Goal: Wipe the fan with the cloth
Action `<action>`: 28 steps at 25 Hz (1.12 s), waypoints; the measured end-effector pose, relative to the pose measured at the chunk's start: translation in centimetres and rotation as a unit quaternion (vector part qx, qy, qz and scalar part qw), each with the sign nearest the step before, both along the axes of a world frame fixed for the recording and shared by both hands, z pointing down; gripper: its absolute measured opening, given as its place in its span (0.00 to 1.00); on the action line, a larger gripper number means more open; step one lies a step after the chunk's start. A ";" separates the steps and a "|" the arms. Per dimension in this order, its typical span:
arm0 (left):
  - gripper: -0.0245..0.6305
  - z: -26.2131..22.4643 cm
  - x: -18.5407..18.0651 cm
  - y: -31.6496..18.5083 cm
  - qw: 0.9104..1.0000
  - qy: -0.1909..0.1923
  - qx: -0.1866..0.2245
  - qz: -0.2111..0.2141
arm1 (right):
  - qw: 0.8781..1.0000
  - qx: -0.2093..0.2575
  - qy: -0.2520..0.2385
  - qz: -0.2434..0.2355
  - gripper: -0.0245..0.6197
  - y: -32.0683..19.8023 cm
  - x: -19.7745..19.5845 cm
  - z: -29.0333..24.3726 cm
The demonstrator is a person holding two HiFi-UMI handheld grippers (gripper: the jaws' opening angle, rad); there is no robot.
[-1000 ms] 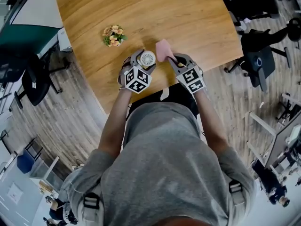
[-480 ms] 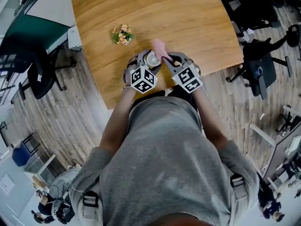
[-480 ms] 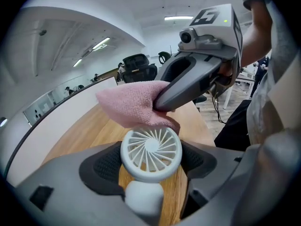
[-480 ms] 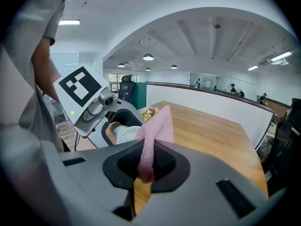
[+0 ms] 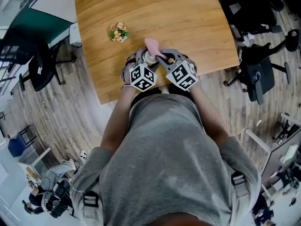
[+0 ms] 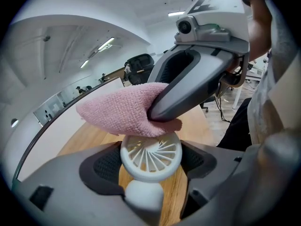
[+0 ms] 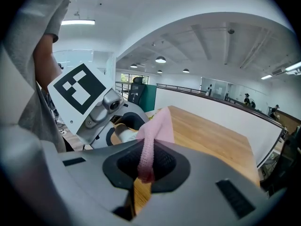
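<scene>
Fan (image 6: 151, 155) location: we find it over the near edge of the table (image 5: 188, 22), clamped at its round white grille between the pads of the left tongs (image 5: 148, 58), with the grille facing those tongs' camera. We see the right tongs (image 7: 146, 166) pressed together on a fold of the pink cloth (image 6: 122, 109), just beside the left tongs. The cloth lies on the upper rim of the fan and touches it. A small pot of flowers (image 5: 118, 32) stands on the table toward its left edge, apart from both tongs.
</scene>
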State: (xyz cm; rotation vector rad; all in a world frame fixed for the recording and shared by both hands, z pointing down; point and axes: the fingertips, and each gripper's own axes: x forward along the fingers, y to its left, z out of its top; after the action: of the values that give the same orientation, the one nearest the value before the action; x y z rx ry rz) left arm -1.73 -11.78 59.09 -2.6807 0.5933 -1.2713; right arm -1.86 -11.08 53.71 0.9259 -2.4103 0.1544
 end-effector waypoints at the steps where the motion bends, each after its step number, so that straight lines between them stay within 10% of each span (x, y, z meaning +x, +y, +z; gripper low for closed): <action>1: 0.60 -0.1 0.4 0.1 1.000 -0.002 0.001 -0.003 | 1.000 0.001 0.001 -0.007 0.07 0.2 0.2 -0.1; 28: 0.60 -2.0 7.7 0.7 0.997 -0.012 0.032 -0.065 | 0.989 -0.015 -0.004 -0.147 0.07 3.9 5.6 -0.8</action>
State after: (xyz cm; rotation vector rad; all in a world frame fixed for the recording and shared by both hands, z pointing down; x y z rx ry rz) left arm 6.01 -11.06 57.07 -2.6092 0.8017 -1.2907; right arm 3.78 -7.15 52.92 0.5484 -2.5110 0.0833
